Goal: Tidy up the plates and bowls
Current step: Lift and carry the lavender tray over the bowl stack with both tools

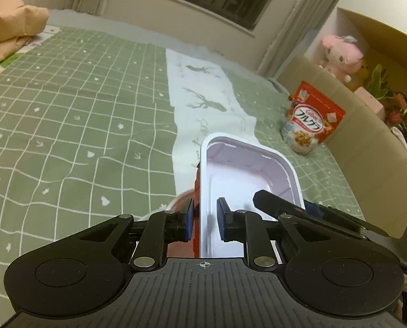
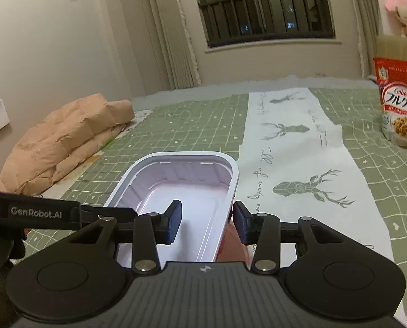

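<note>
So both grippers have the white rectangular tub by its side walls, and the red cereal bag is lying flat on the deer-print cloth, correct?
One thing is off: the cereal bag stands upright on the green checked cover, beside the deer-print cloth, as the right wrist view shows. The rest holds: the left gripper and right gripper each clamp a side wall of the white tub.

From the left wrist, the bedspread [image 1: 67,114] lies open from nine to twelve o'clock, with only the folded quilt [image 1: 9,27] far off at ten. The tray [image 1: 247,175] fills the way at twelve to one. A cereal bag [image 1: 312,120] stands at two, against the headboard [image 1: 367,147].
</note>
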`<state>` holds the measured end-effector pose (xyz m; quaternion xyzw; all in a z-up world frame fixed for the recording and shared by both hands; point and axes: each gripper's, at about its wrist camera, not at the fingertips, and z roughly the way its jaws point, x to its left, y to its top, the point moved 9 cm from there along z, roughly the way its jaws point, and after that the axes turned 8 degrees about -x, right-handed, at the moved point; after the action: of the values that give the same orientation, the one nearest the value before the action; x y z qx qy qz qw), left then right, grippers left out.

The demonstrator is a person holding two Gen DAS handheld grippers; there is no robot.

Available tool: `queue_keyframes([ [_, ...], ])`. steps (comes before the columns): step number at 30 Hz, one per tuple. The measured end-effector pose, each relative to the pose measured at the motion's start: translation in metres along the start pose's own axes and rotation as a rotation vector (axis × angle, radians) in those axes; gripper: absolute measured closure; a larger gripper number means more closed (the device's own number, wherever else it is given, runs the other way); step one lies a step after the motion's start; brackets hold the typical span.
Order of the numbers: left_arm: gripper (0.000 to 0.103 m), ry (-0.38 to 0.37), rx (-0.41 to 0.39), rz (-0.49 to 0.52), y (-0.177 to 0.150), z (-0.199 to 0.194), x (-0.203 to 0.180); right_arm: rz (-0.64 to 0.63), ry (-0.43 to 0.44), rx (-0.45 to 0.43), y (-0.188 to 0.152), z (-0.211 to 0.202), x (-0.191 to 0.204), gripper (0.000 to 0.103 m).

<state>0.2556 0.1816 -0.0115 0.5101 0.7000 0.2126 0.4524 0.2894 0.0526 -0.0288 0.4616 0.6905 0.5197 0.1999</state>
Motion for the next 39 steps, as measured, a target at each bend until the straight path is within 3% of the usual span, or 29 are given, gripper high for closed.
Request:
queue_keyframes([
  [4,0.083,0.014,0.049,-0.037,-0.007,0.010,0.012,0.020,-0.057,0.030,-0.005,0.014,-0.015,0.061],
  [13,0.082,-0.061,0.056,-0.095,-0.017,-0.017,0.013,0.089,0.051,0.073,-0.020,-0.003,-0.009,0.061],
  [18,0.082,-0.058,0.062,-0.071,-0.024,-0.020,0.007,0.031,0.027,0.030,-0.011,-0.008,0.000,0.060],
  [28,0.083,-0.038,0.111,-0.058,-0.045,-0.013,0.011,0.055,0.028,0.081,-0.033,-0.005,-0.006,0.060],
  [39,0.083,-0.034,0.104,-0.037,-0.045,-0.017,0.006,0.042,0.002,0.072,-0.034,-0.008,-0.011,0.060],
])
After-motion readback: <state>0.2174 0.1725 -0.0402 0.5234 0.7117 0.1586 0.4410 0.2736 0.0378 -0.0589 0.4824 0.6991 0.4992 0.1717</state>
